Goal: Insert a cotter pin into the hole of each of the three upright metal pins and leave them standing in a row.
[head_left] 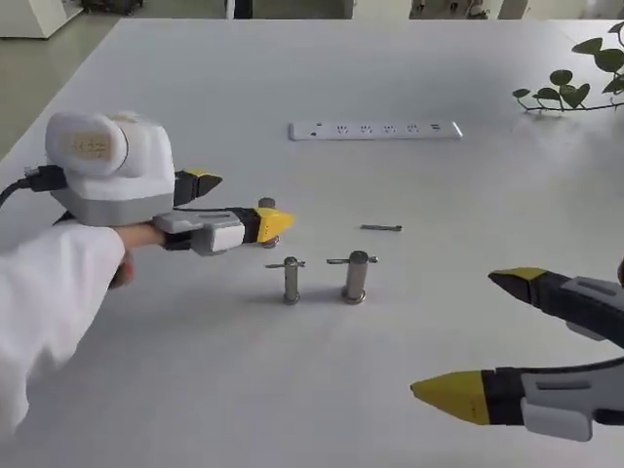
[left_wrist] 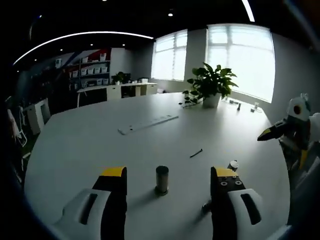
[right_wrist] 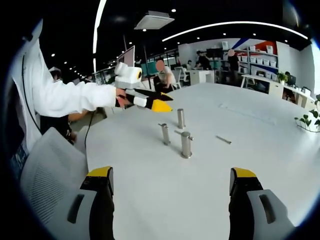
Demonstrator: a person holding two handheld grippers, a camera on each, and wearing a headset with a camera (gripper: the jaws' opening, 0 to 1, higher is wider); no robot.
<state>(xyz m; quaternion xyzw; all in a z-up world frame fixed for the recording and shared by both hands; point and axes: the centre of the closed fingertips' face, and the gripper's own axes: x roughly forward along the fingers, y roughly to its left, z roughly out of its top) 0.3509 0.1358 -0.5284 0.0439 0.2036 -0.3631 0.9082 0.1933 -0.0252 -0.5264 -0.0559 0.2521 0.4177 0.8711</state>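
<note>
Three metal pins (head_left: 356, 278) are standing, two carrying cotter pins (head_left: 285, 263); one loose cotter pin (head_left: 381, 228) is lying nearby. Left gripper (head_left: 252, 201) and right gripper (head_left: 453, 333) are gaping wide, empty.

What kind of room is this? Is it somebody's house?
Most likely an office or lab workroom, not a house: a big white table with a power strip on it, and shelves of boxes along the far wall.

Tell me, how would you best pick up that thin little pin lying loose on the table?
Probably from straight above, pinching the cotter pin across its shaft near the middle. It lies flat on the table, long and thin, so jaw tips can only close on its two long sides.
</note>
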